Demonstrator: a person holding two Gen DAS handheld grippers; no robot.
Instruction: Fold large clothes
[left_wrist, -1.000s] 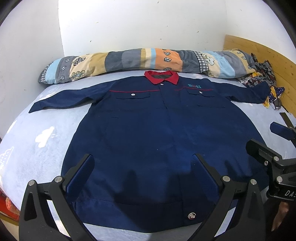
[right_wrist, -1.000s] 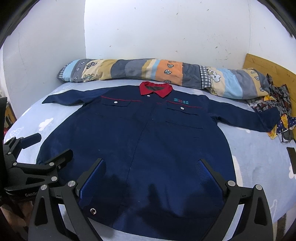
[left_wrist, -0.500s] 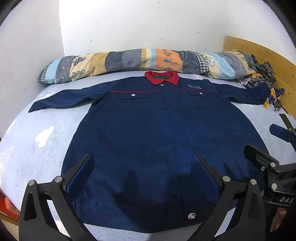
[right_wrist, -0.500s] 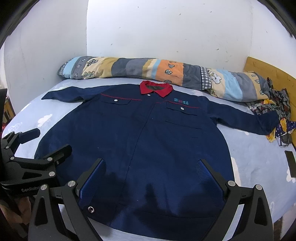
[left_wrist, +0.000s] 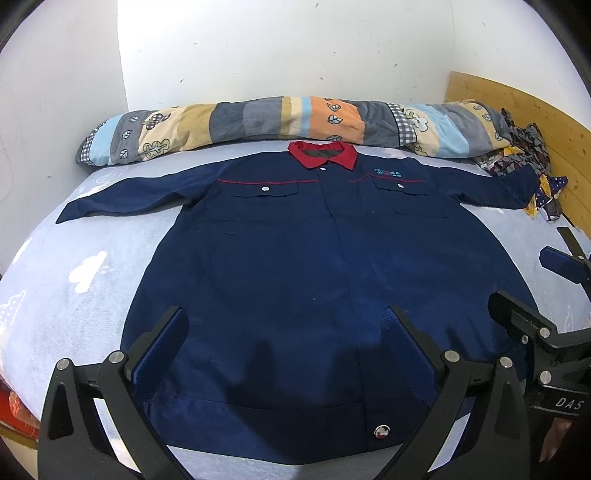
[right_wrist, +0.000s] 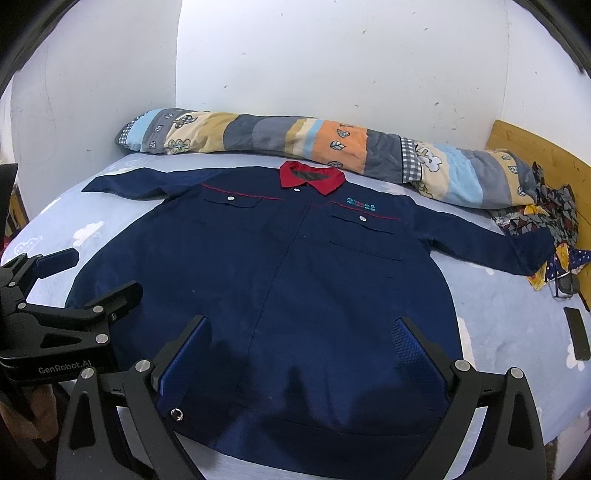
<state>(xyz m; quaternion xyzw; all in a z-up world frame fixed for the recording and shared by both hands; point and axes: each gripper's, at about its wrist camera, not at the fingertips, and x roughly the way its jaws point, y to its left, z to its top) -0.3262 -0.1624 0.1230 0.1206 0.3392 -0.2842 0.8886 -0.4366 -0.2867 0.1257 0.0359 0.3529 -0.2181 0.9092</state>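
Observation:
A large navy work jacket (left_wrist: 295, 266) (right_wrist: 295, 280) with a red collar (left_wrist: 323, 153) lies flat and face up on the bed, both sleeves spread out to the sides. My left gripper (left_wrist: 284, 314) hovers open above the hem near me, nothing between its fingers. My right gripper (right_wrist: 301, 323) is likewise open above the jacket's lower part. Each gripper shows at the edge of the other's view: the right gripper (left_wrist: 528, 291) on the right, the left gripper (right_wrist: 96, 269) on the left.
The bed has a pale blue sheet (left_wrist: 74, 266) with white clouds. A long patchwork bolster (left_wrist: 295, 120) lies along the white wall. Patterned clothes (right_wrist: 543, 218) are heaped by the wooden headboard (left_wrist: 517, 99) at right. A dark phone (right_wrist: 576, 332) lies on the sheet's right side.
Both cameras have drifted slightly, so the jacket sits a little lower in the right wrist view. Both grippers stay open and the jacket has not moved.

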